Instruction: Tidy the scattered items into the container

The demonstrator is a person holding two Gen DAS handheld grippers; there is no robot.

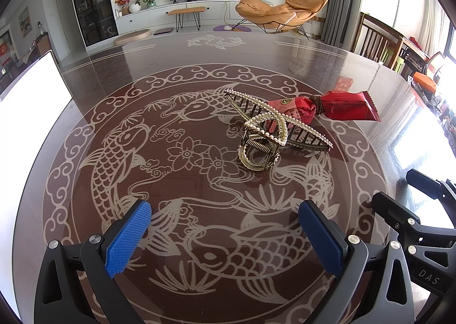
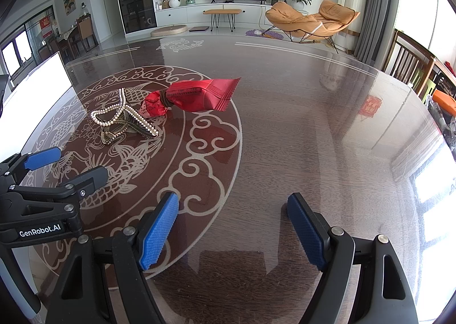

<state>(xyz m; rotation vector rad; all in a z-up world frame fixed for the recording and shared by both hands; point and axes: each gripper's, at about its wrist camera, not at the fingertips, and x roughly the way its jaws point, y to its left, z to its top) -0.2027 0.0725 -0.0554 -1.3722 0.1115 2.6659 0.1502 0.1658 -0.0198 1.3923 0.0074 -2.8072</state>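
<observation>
Both grippers hang low over the bench [image 1: 85, 73], near its close edge. The left gripper [image 1: 225, 234] and right gripper [image 2: 232, 233] have fingers wide apart, holding nothing. Farther out, the pearl hair clip [image 1: 268, 130] touches the red snack packet [image 1: 327, 107]. Grabbing one could knock the other away. The white container [image 1: 31, 90] sits at the left edge.

White container [image 1: 34, 82] cropped at left edge; wrapper [image 1: 327, 107] print illegible.

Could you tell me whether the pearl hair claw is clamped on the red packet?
No. The hair claw lies on the table, in front of the red packet.
</observation>
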